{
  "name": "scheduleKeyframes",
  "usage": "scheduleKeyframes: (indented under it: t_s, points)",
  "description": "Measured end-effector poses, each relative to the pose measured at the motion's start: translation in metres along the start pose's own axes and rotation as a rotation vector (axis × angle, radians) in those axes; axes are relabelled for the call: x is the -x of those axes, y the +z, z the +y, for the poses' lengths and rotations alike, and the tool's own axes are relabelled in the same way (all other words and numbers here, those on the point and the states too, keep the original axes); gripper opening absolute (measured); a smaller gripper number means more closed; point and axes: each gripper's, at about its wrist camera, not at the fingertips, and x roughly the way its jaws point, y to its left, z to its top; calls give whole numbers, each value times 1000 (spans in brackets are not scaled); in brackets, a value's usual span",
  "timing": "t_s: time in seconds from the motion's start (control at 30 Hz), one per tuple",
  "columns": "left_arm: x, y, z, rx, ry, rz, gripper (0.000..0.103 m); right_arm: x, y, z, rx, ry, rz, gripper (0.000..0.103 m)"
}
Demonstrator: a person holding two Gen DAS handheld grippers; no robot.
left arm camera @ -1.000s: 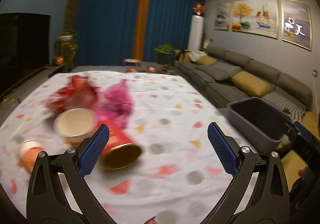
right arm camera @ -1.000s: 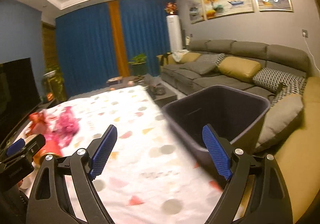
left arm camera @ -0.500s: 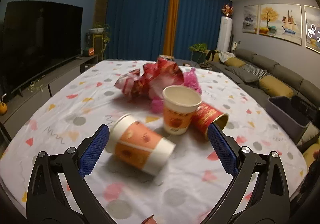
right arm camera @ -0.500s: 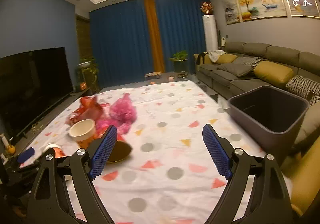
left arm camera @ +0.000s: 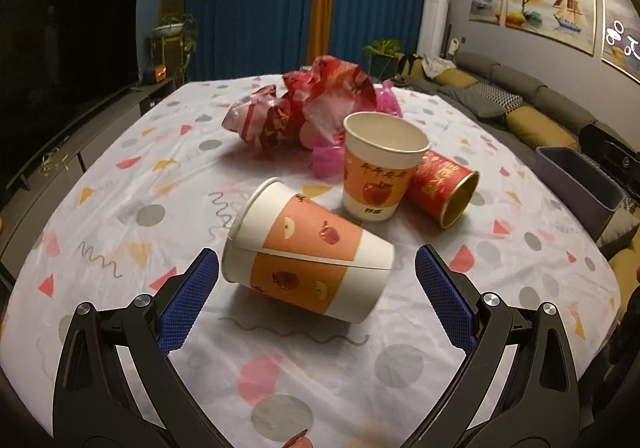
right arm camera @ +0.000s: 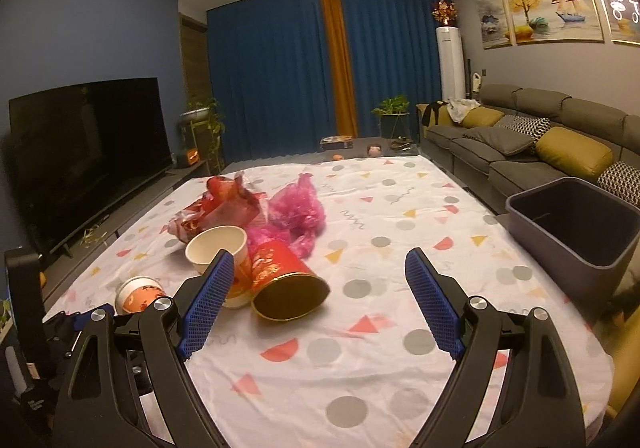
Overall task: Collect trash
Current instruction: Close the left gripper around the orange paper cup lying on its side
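From the left wrist view, the left claw [left arm camera: 316, 302] stands spread wide with nothing pinched, its blue pads flanking a paper cup on its side [left arm camera: 308, 258] that lies on the patterned surface [left arm camera: 120, 240] just ahead of them, mouth toward the left pad and base toward the right. Just behind it an upright paper cup [left arm camera: 378, 164] stands touching a red tube [left arm camera: 442, 188] that lies tipped with its gold-lined mouth facing the camera; farther back sits a heap of red wrappers [left arm camera: 304, 108] and pink plastic [left arm camera: 332, 164]. The grey bin [left arm camera: 580, 188] waits off the surface's right edge, well apart from the litter. To take the fallen cup well, I would judge it best to ease forward until the pads bracket its middle band, then close gently (thin paper crushes and may squirt out sideways), since a grip across mouth and base could let it slip. From the right wrist view, the right claw [right arm camera: 320, 302] is likewise spread and empty, hovering over the surface with the red tube [right arm camera: 286, 284] just ahead of its left pad and the upright cup [right arm camera: 218, 252] partly hidden behind that pad. The fallen cup [right arm camera: 138, 294] shows only as a small rim at lower left, so its lie is hard to read here. The bin [right arm camera: 568, 232] sits close on the right, an easy swing for a drop.
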Motion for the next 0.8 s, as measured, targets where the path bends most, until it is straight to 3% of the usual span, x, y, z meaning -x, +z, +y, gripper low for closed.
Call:
scheduleKeyframes:
  t_s: [0.4,0.63,0.8]
  points:
    - [-18,3,9,29,-54,69,94,-24,-1,27,38,40,35,85]
    - [-16,3,13,37,-79,59,93,-43,-2,42,56,53,66,85]
    - [-14,6,32,109,-74,44,93,-57,-2,54,75,61,86,85]
